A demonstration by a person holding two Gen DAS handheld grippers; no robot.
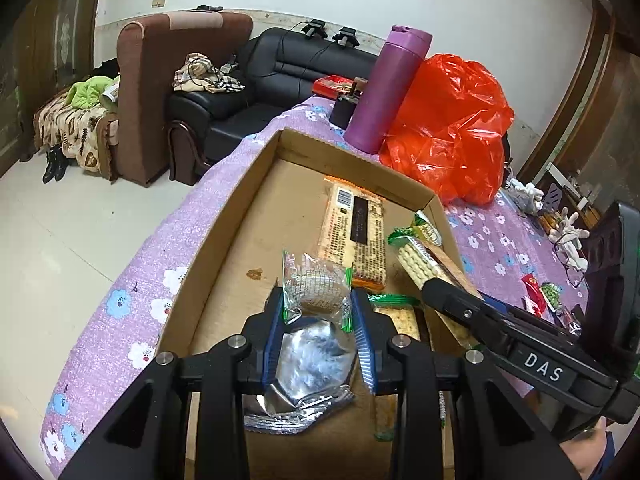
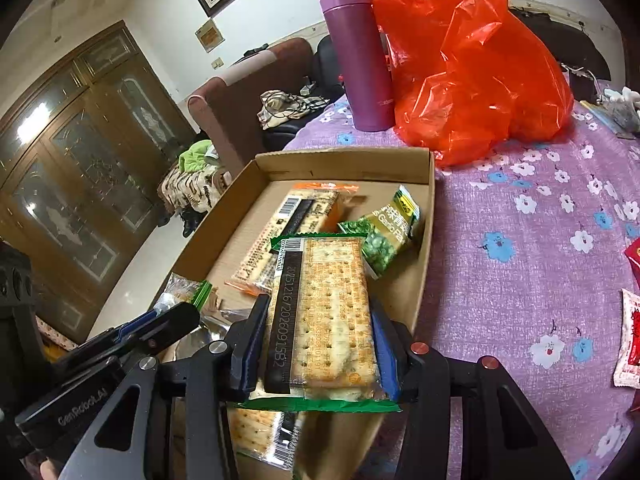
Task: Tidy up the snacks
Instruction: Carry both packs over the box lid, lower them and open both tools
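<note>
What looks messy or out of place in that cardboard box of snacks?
A small brown stain marks the floor of the shallow cardboard box. A small green pea packet leans tilted against the box's right wall, while the orange-edged cracker pack lies flat. Nothing looks spilled.

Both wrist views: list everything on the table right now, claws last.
Box: 1, brown cardboard, on table.
Orange cracker pack: 1, flat in box.
Pea bag: 1, green, box right side.
Flask: 1, purple, upright behind box.
Plastic bag: 1, red, beside flask.
Red sachets: several, table right.
Tablecloth: purple, floral.
Left claw: shut on silver pastry packet, over box.
Right claw: shut on green cracker pack, over box.
</note>
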